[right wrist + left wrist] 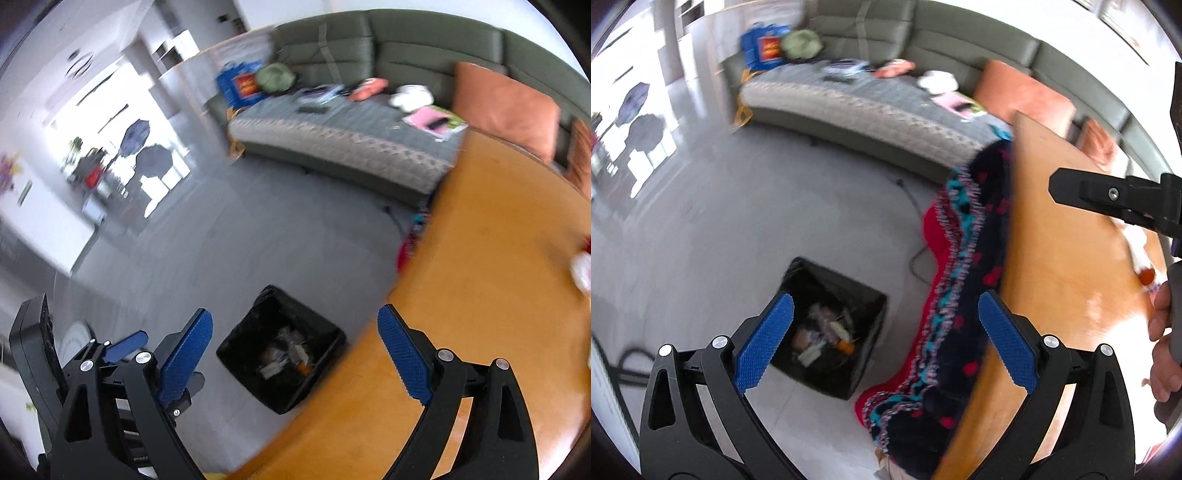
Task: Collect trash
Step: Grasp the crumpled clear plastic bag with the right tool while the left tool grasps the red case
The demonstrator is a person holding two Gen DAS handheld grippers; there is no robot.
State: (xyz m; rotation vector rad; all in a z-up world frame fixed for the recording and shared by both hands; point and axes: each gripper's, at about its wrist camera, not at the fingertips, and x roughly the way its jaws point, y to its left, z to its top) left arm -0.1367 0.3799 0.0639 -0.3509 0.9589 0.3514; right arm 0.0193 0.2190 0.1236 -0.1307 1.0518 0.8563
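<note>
1. The left gripper (886, 332) hangs over the grey floor (701, 240), its blue-padded jaws spread wide with nothing between them.
2. Below it stands a black-lined trash bin (827, 325) on the floor, beside the table's edge, with wrappers and scraps inside.
3. A dark knitted blanket (967, 280) with red and teal patterning drapes between bin and wooden table (1063, 258).
4. The right gripper (295, 354) is likewise spread and holds nothing, straddling the table edge.
5. A white-and-red scrap (1141, 258) lies on the tabletop, blurred.
</note>
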